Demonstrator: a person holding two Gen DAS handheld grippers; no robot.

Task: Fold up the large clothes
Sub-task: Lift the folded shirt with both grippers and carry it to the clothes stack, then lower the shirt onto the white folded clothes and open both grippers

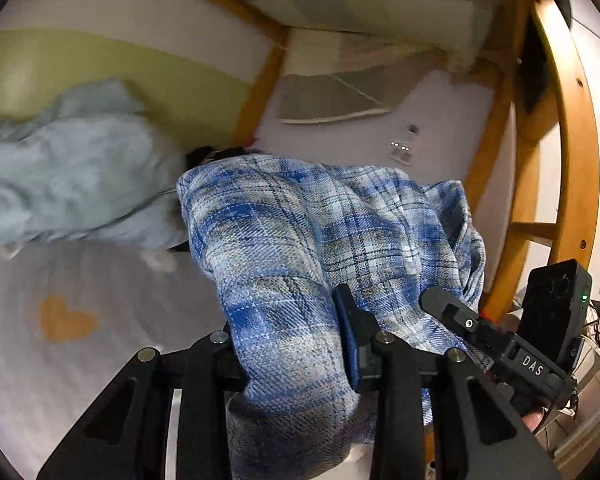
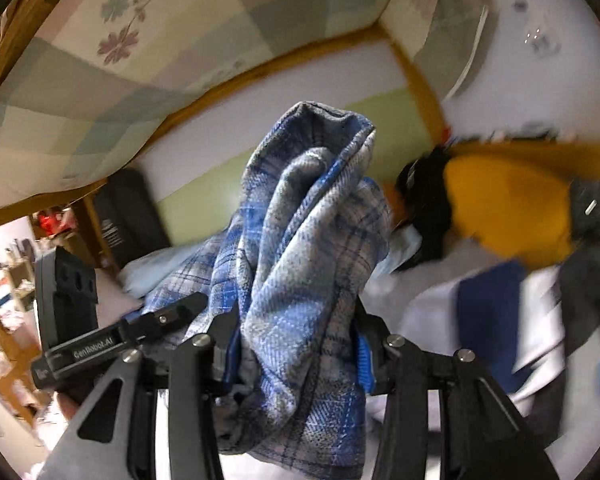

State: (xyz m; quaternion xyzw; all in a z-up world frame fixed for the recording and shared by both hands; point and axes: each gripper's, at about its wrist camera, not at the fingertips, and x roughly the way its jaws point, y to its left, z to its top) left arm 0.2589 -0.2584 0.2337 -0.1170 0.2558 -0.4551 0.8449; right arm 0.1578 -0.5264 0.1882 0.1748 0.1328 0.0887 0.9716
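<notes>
Since both grippers, left gripper point(image 1: 296, 344) and right gripper point(image 2: 296, 354), clamp bunched plaid shirt point(image 1: 300, 232), its bulk hangs between them, unspread.

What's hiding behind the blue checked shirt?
Behind the blue checked shirt, the left view shows a pale blue cloth on the bed and a wooden frame. The bunched fabric covers whatever lies directly behind it.

Left claw point(image 1: 292, 344) and right claw point(image 2: 296, 352) each pinch bunched cloth, pointing slightly downward.
</notes>
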